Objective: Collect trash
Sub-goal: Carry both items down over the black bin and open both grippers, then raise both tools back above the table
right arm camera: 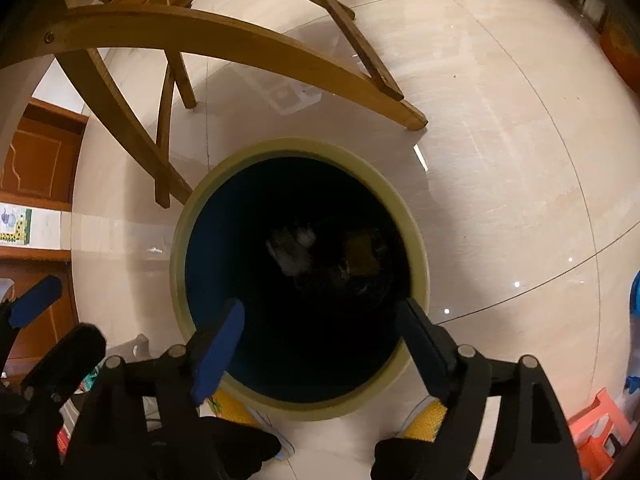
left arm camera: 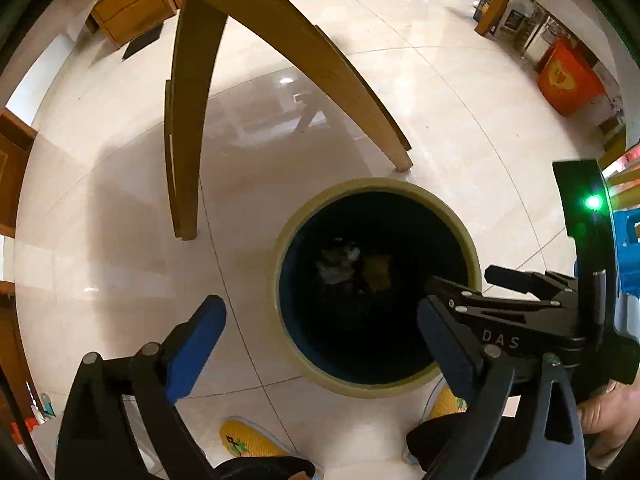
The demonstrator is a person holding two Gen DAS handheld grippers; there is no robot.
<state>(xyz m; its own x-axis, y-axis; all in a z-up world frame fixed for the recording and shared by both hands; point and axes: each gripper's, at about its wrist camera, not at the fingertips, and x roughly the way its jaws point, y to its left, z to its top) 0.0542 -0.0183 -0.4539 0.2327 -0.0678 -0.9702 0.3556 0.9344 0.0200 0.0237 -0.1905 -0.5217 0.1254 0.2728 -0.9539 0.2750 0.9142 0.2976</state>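
Below, itemised by size. Floor (right arm camera: 500, 160): pale tile, seen beyond both tools. Chair (right arm camera: 168, 40): wooden, its legs set ahead of the bin. Bin (right arm camera: 418, 240): round, cream-rimmed, directly beneath the right gripper (right arm camera: 320, 340); from the left gripper (left arm camera: 320, 340) it is offset toward the right finger. The right hand is judged nearer. Both grippers: jaws spread wide, nothing between them. Trash (right arm camera: 296, 252): pale and yellowish scraps, dimly seen at the bin's bottom.
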